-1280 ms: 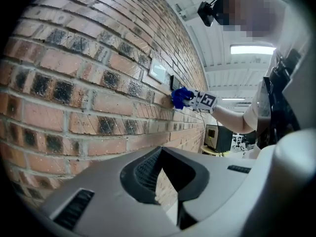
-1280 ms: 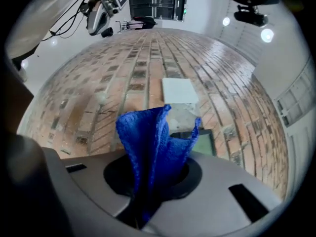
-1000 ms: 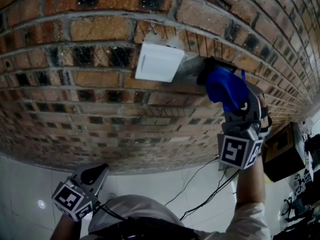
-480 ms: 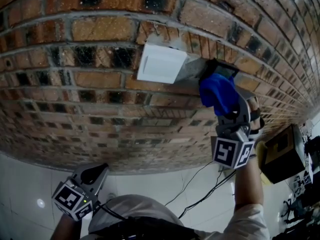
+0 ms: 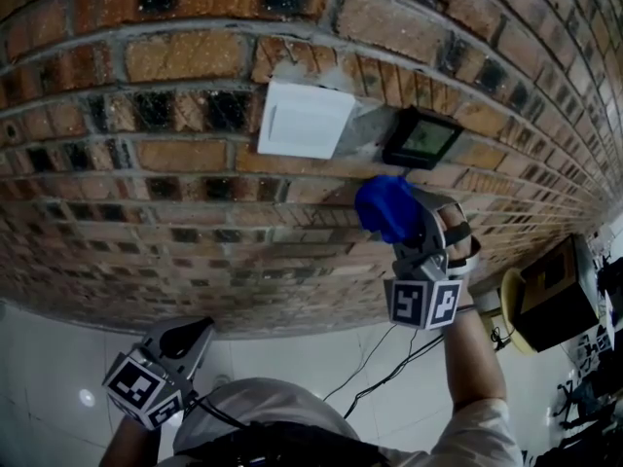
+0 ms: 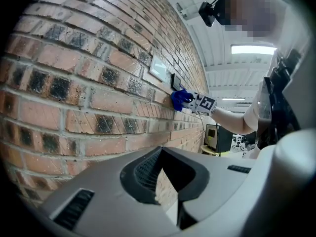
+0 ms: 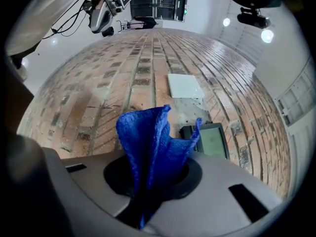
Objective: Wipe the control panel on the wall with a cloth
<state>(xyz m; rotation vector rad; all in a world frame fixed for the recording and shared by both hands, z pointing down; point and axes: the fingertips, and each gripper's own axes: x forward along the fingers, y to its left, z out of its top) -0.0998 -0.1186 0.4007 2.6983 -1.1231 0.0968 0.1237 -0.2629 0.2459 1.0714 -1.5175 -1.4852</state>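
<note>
The right gripper (image 5: 403, 218) had dropped down and left, uncovering the panel. On the red brick wall (image 5: 185, 154) a white square plastic plate (image 5: 304, 120) sat just beside the small black rectangular control panel (image 5: 421, 139). The jaws pinched a crumpled blue cloth (image 7: 150, 142) below the panel. The left gripper (image 6: 170, 181), held low, was pressed together, empty.

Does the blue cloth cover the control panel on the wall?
No: the head view shows the whole control panel bare, with the blue cloth lower down.
</note>
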